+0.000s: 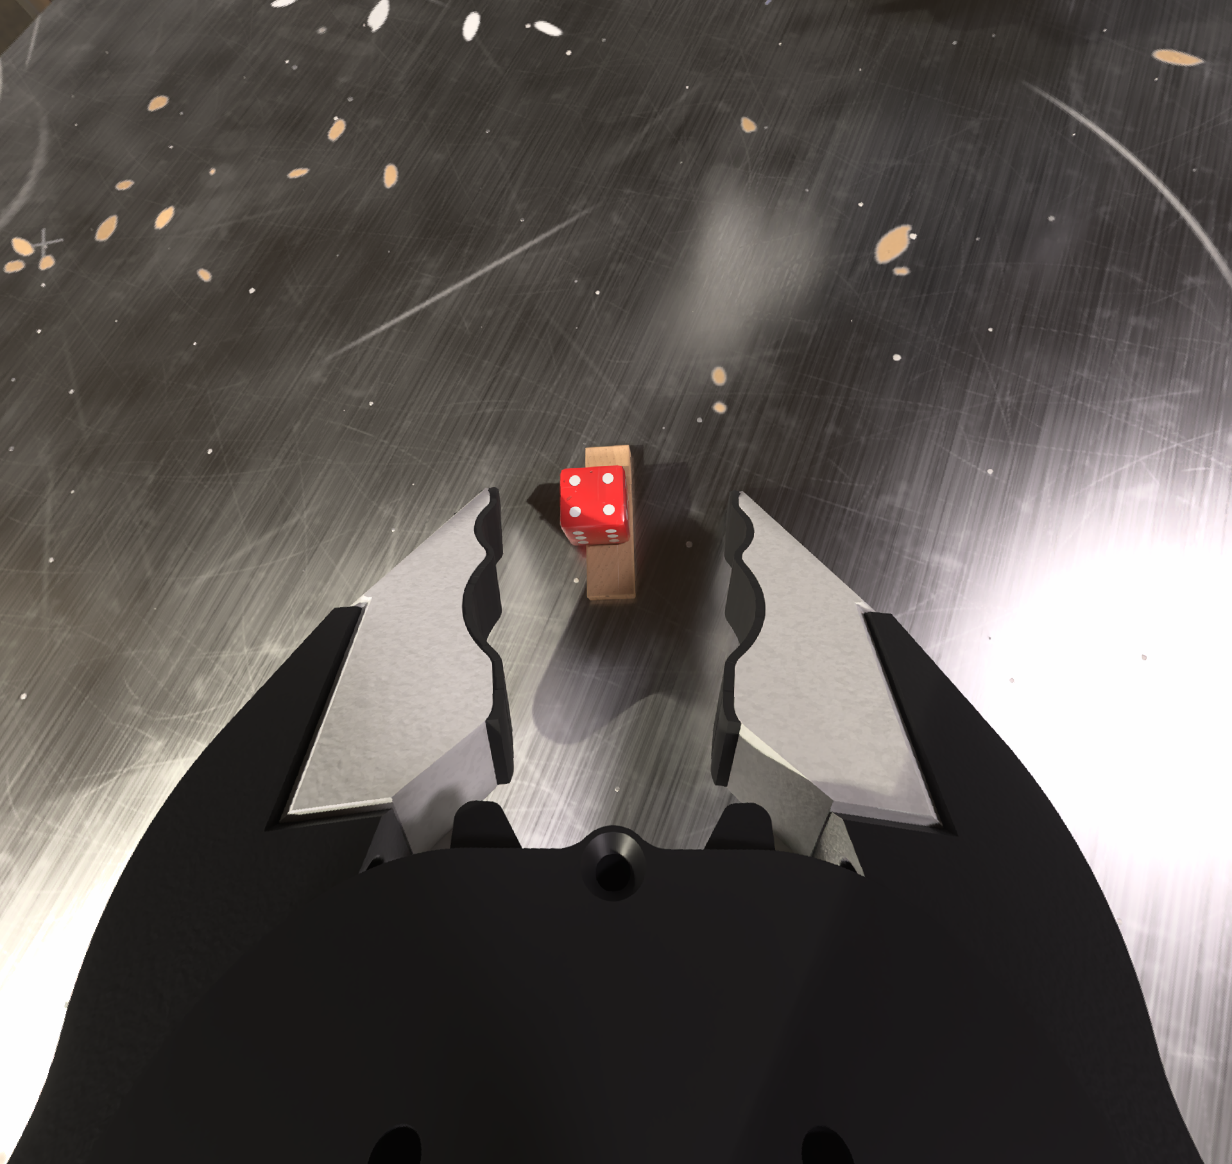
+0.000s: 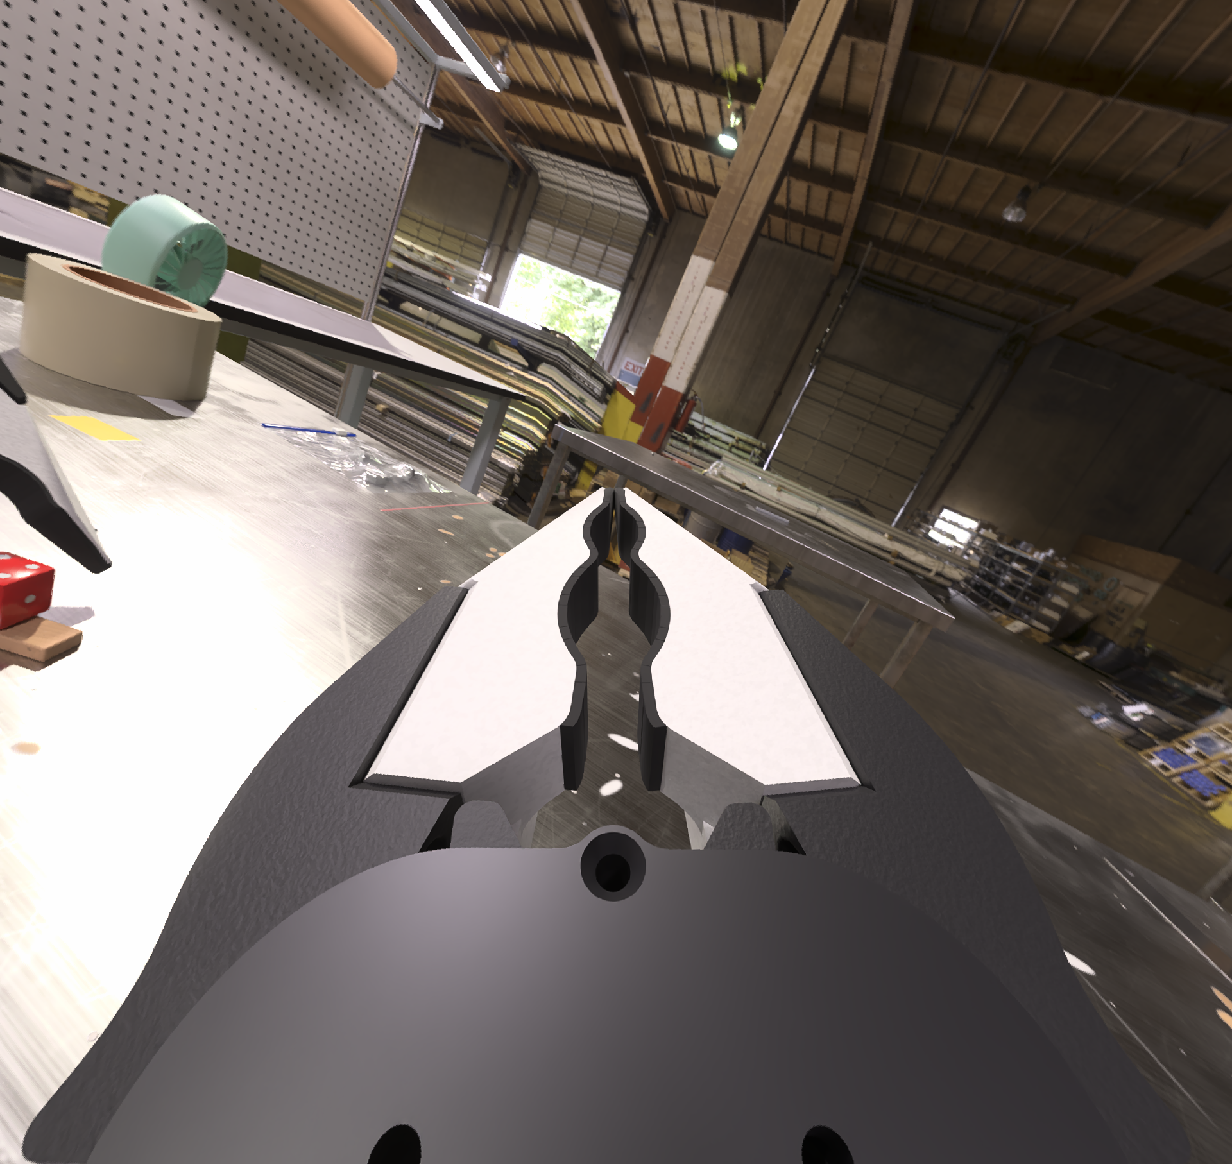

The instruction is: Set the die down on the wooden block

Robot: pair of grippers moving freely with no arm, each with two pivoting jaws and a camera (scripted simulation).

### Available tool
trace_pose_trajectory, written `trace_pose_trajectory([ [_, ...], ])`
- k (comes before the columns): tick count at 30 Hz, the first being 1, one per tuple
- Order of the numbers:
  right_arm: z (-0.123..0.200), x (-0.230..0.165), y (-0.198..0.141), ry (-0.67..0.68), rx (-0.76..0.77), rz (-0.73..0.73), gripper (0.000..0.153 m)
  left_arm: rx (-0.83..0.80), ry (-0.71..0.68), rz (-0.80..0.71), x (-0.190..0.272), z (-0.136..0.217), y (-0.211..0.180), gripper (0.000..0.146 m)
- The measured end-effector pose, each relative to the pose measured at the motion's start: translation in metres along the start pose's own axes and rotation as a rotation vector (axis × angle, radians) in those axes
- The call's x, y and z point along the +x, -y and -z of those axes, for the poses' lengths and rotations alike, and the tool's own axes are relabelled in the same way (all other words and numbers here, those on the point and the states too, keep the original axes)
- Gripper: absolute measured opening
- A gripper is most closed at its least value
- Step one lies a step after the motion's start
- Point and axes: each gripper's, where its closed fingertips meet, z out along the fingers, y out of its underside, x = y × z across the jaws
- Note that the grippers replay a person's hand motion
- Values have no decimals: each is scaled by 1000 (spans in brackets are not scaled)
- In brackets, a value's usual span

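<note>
Now, die: red die (image 1: 593, 504) sits atop the wooden block (image 1: 610, 568), overhanging its left edge.
Left gripper (image 1: 615, 498): fingers spread, released, holding nothing.
Right gripper (image 2: 615, 495): fingertips pressed together, empty, well apart.

I count one red die (image 1: 593, 504), resting on one wooden block (image 1: 610, 572). Toward the bench's (image 2: 280, 532) far edge I count two tape rolls: one beige roll (image 2: 117, 332) and one green roll (image 2: 167, 248). One yellow note (image 2: 93, 428) and one clear plastic bag (image 2: 360, 462) lie there too. Hand-held grippers: two, my left hand-held gripper (image 1: 617, 498) and my right hand-held gripper (image 2: 615, 495).
</note>
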Motion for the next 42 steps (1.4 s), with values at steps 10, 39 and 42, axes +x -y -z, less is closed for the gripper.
trace_pose_trajectory([
  [10, -2, -1, -11, -12, -63, 73, 0, -1, 18, 3, -2, 0, 0, 73],
  [39, -5, -11, -18, 34, -100, 163, 0, -11, -20, 21, 0, -1, -1, 79],
  [42, -5, -12, -18, 38, -102, 166, 0, -13, 3, 36, -4, -1, -1, 83],
])
